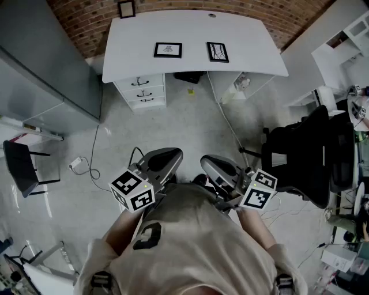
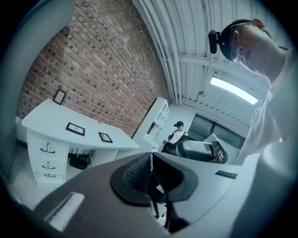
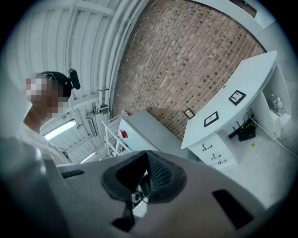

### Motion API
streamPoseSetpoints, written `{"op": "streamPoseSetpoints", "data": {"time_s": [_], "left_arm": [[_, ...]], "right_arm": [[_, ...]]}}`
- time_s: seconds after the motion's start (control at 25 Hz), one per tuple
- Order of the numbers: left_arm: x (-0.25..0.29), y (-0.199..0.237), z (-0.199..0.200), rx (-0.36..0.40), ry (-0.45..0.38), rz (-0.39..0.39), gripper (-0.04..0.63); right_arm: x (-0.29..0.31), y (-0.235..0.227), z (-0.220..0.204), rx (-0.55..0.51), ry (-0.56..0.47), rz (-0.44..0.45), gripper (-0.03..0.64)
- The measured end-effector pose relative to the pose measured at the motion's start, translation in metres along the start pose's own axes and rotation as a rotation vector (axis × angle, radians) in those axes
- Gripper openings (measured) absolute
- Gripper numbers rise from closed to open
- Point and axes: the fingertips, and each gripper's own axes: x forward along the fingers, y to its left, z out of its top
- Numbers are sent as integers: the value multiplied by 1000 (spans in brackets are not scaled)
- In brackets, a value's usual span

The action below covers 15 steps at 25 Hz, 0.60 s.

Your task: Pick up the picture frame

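Note:
Two black picture frames lie flat on the white desk [image 1: 242, 34]: one [image 1: 168, 50] left of centre, one [image 1: 217, 52] to its right. A third small frame [image 1: 126, 8] leans on the brick wall at the desk's back left. Both grippers are held close to the person's chest, far from the desk. My left gripper [image 1: 164, 159] is shut with nothing in it; my right gripper [image 1: 222, 167] is shut and empty too. The left gripper view shows the desk [image 2: 46, 116] with two frames [image 2: 75, 128] [image 2: 105, 137]. The right gripper view shows the desk [image 3: 251, 74] and its frames [image 3: 237, 97] [image 3: 211, 119].
A black office chair [image 1: 314, 152] stands at the right. White drawers [image 1: 141, 89] sit under the desk's left side. A grey cabinet [image 1: 46, 63] fills the left, a black chair [image 1: 20, 167] below it. Cables and a power adapter [image 1: 76, 165] lie on the floor. Another person [image 2: 178, 133] sits in the distance.

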Motion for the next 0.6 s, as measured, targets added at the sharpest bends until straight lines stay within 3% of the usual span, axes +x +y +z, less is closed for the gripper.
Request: {"op": "streamPoseSetpoints", "data": {"time_s": [0.2,0.44,0.6], "left_arm": [[4,2,-9,-12,32,13,17],[28,-8,-14,-19,83,-44,17],[54,-30,-16,17,114,-119,17]], "right_arm": [[0,1,-2,3,11,-5,3],[-11,4,-1,-38,-1,-29,5],[-33,0,3,-41,-29,-49,5]]}}
